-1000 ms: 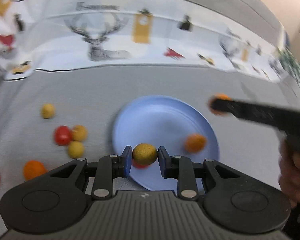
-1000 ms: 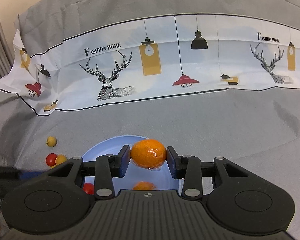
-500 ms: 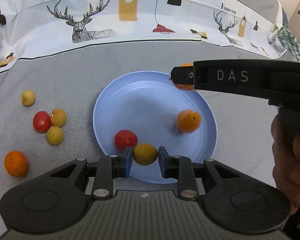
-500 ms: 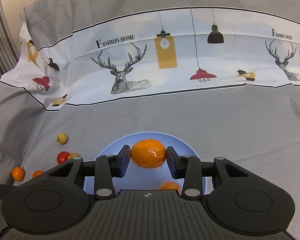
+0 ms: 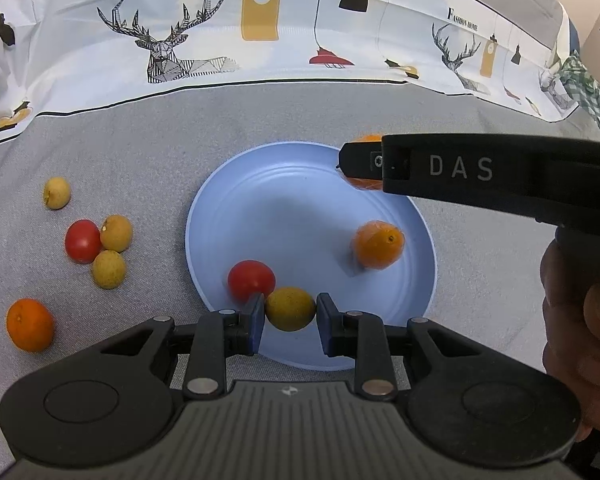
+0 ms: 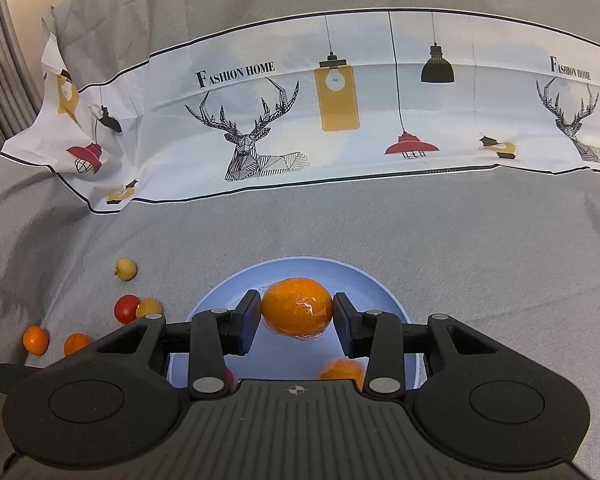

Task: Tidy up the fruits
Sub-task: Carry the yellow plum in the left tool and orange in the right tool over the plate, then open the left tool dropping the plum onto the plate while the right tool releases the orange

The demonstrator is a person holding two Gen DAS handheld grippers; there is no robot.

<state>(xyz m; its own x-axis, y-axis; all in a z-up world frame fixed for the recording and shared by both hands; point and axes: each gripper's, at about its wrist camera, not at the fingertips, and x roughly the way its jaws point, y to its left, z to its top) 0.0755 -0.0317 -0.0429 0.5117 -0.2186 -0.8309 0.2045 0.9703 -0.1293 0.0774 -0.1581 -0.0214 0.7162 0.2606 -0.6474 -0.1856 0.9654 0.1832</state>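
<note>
A blue plate [image 5: 292, 208] lies on the grey cloth; it also shows in the right wrist view [image 6: 384, 304]. My left gripper [image 5: 290, 310] is shut on a small yellow-green fruit [image 5: 290, 308] over the plate's near rim. A red tomato [image 5: 251, 280] and a wrapped orange [image 5: 378, 244] lie on the plate. My right gripper [image 6: 297, 314] is shut on a wrapped orange [image 6: 297, 310] above the plate's far right part; from the left wrist view its black body [image 5: 480, 170] hides most of that orange.
Left of the plate on the cloth lie loose fruits: a red tomato [image 5: 82, 241], three small yellow fruits [image 5: 109, 269], and an orange [image 5: 30, 324]. A printed deer-and-lamp cloth [image 6: 340, 100] rises behind. A hand [image 5: 580, 320] holds the right gripper.
The left gripper has drawn back and tilted so that the whole plate shows. The right gripper with its orange has come in over the plate's far right side.
</note>
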